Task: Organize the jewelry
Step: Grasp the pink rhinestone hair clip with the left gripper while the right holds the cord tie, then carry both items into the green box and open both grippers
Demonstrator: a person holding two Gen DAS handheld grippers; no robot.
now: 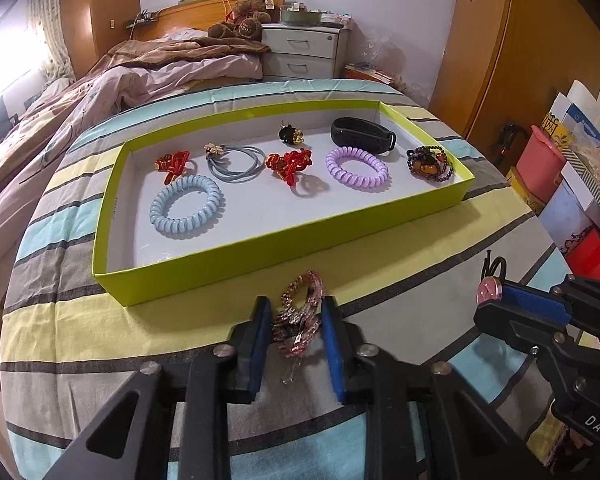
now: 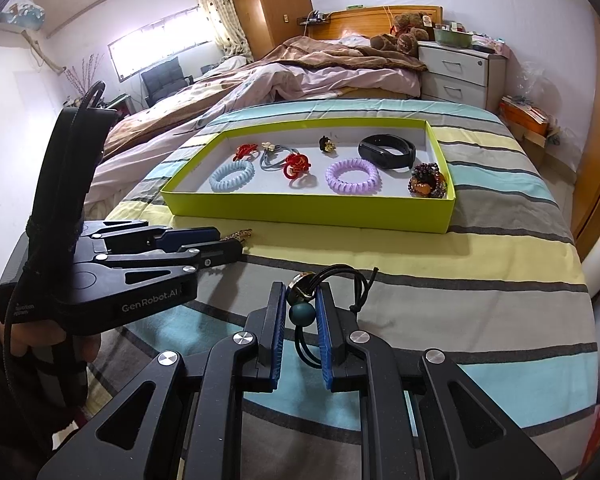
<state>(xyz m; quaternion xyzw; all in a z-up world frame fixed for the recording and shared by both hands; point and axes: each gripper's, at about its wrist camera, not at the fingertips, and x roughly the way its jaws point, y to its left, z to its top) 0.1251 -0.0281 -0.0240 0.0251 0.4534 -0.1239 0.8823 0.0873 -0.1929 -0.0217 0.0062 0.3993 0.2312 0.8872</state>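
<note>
Left gripper (image 1: pixel 296 322) clenched on pink clip (image 1: pixel 300 312), just off striped quilt (image 1: pixel 204 320), near tray (image 1: pixel 236 264) front wall. Right gripper (image 2: pixel 302 312) clamped on dark hair tie (image 2: pixel 302 314) with round bead, cord loops trailing over blue ribbed pads (image 2: pixel 325 336). Inside shallow lime cardboard tray: coiled blue (image 1: pixel 186 210) and purple (image 1: pixel 357 167) ties, black band (image 1: pixel 362 135), beads (image 1: pixel 430 164). Behind, rumpled bed, white drawers (image 1: pixel 304 51).
</note>
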